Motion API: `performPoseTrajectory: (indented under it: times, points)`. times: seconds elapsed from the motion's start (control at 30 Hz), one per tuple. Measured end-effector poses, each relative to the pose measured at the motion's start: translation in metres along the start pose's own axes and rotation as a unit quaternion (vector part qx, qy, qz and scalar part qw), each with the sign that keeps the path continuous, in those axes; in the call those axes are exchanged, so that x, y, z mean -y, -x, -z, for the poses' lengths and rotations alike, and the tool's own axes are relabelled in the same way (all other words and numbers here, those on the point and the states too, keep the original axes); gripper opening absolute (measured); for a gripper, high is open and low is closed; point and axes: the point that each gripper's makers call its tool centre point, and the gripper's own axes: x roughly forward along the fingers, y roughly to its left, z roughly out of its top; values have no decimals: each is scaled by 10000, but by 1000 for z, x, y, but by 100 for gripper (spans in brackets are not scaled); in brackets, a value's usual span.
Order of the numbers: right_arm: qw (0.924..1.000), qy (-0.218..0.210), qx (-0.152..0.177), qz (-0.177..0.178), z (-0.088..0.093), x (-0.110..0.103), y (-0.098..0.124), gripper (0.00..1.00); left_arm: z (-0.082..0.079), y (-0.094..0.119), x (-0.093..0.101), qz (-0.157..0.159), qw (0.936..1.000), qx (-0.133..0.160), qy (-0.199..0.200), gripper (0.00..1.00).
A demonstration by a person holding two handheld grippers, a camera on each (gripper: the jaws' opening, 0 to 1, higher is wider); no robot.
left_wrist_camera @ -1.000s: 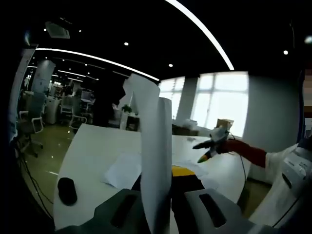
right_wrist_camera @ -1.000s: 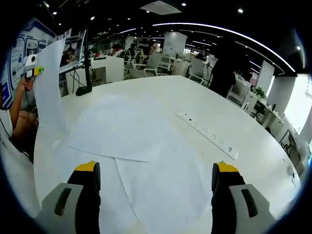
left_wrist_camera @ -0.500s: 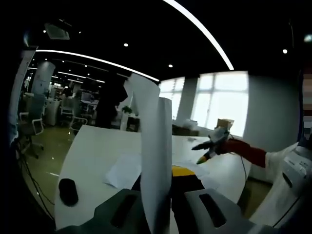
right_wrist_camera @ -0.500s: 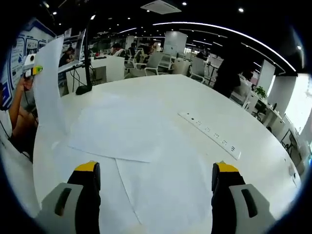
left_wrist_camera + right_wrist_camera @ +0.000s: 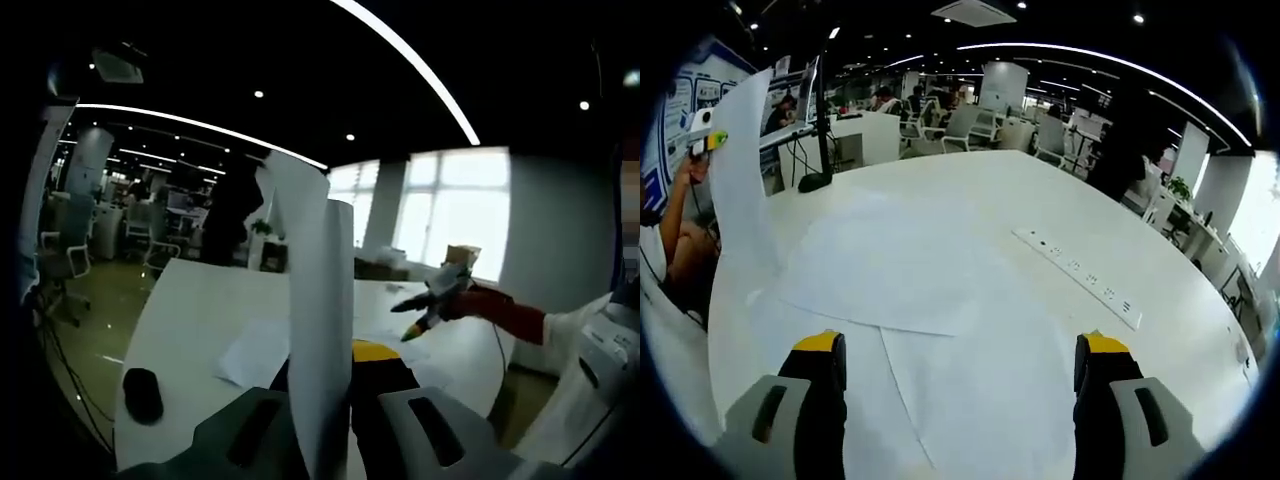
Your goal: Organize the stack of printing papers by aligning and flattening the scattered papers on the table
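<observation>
My left gripper [image 5: 335, 390] is shut on a white sheet of paper [image 5: 318, 280], which stands upright and curls at its top edge. In the right gripper view that same held sheet [image 5: 743, 190] rises at the far left, under the left gripper [image 5: 706, 140] and a person's hand. My right gripper [image 5: 962, 385] hangs open just above the white table [image 5: 970, 190], with nothing between its yellow-tipped fingers [image 5: 820, 345]. Several loose sheets [image 5: 890, 265] lie flat and overlapping in front of it. The right gripper [image 5: 425, 303] also shows across the table, on a red-sleeved arm.
A white power strip [image 5: 1080, 277] lies on the table to the right of the papers. A monitor on a black stand [image 5: 818, 120] rises at the back left. A black mouse [image 5: 143, 393] rests near the table's edge, and a printer [image 5: 605, 350] stands at the right.
Both grippers keep their places and their states. A dark-clothed person walks in the office background, and the right gripper has dipped slightly.
</observation>
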Motion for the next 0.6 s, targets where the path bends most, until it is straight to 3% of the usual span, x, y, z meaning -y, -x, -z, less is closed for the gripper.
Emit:
performPoseTrajectory:
  times: [0.6]
  points:
    - [9999, 34, -57, -90, -3, -4, -13, 90, 1, 2, -5, -27, 10000, 16, 41, 6]
